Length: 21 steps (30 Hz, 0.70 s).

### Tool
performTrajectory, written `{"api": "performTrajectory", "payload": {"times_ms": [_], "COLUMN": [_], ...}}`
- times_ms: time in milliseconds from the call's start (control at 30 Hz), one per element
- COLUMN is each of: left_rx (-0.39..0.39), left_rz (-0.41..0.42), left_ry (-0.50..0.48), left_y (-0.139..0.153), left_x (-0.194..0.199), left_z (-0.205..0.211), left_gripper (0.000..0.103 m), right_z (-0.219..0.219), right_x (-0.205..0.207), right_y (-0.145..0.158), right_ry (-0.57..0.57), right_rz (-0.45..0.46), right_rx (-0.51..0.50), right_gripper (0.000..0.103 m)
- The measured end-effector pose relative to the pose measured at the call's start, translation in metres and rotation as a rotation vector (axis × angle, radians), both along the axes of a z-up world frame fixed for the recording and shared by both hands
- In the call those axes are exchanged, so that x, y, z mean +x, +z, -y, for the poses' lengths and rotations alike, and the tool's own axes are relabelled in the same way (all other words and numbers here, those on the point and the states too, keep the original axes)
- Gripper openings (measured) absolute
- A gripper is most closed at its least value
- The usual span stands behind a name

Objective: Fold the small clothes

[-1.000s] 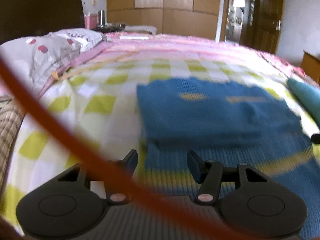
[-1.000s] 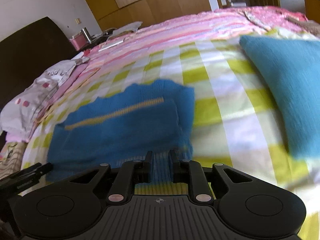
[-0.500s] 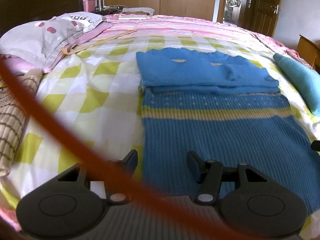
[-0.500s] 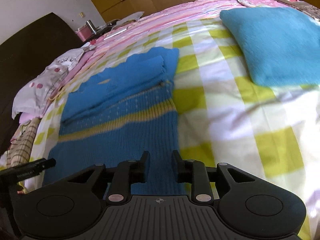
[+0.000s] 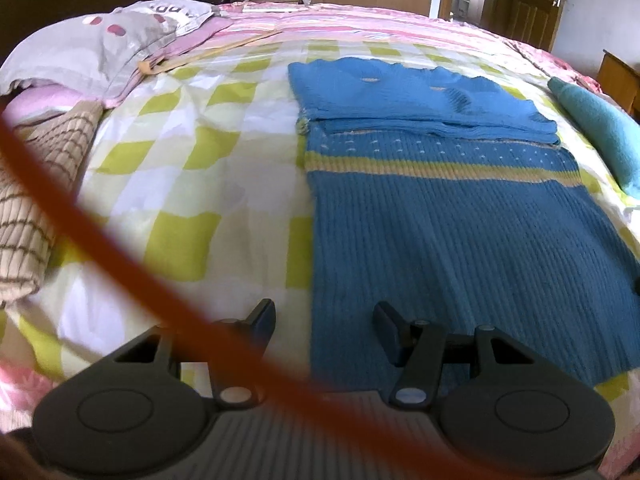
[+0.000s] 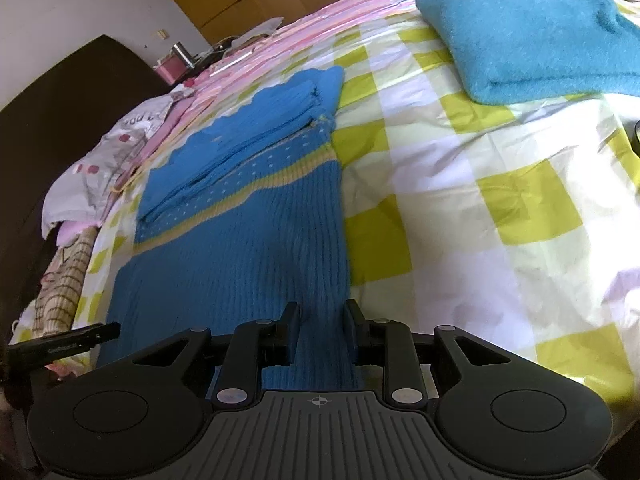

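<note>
A blue knit sweater (image 5: 452, 232) with a yellow stripe lies flat on the checked bed, its sleeves folded across the chest at the far end. It also shows in the right wrist view (image 6: 240, 248). My left gripper (image 5: 324, 320) is open and empty, above the sweater's near left corner at the hem. My right gripper (image 6: 320, 320) is open with a narrower gap, empty, above the sweater's near right edge. The left gripper's tip (image 6: 80, 338) shows at the far left of the right wrist view.
A folded teal sweater (image 6: 532, 28) lies on the bed to the right. A pillow (image 5: 96, 44) and a brown striped garment (image 5: 36, 196) lie at the left. An orange cable (image 5: 120, 272) crosses the left wrist view. The bed's near edge is just below both grippers.
Both grippers have pulled back from the folded sleeves towards the near hem of the sweater. More of the sweater's body now shows. Both stay open and empty.
</note>
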<state>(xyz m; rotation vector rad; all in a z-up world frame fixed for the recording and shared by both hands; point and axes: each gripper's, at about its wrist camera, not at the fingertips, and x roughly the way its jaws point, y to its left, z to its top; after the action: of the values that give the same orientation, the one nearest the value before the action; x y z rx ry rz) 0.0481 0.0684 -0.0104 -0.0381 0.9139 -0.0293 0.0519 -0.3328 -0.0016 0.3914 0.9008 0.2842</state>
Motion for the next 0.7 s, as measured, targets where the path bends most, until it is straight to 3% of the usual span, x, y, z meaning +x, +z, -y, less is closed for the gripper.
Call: {"api": "performTrajectory", "payload": {"times_ms": [267, 400, 700], "left_rx": [-0.07, -0.08, -0.142], "left_rz": [-0.043, -0.051, -0.062], "left_ry": [-0.043, -0.069, -0.049], "left_y": [-0.0001, -0.0002, -0.0022], "left_x": [-0.0039, -0.005, 0.0001], "left_z": [0.001, 0.0061, 0.0018], "left_gripper": [0.061, 0.054, 0.053], "right_z": [-0.0049, -0.004, -0.0022], "right_x": [-0.0061, -0.0043, -0.0024], "right_y": [-0.0003, -0.003, -0.0056], "right_ry": [0.032, 0.027, 0.022], "right_rz": [-0.05, -0.077, -0.107], "right_rx": [0.023, 0.055, 0.1], "right_gripper": [0.025, 0.025, 0.025]}}
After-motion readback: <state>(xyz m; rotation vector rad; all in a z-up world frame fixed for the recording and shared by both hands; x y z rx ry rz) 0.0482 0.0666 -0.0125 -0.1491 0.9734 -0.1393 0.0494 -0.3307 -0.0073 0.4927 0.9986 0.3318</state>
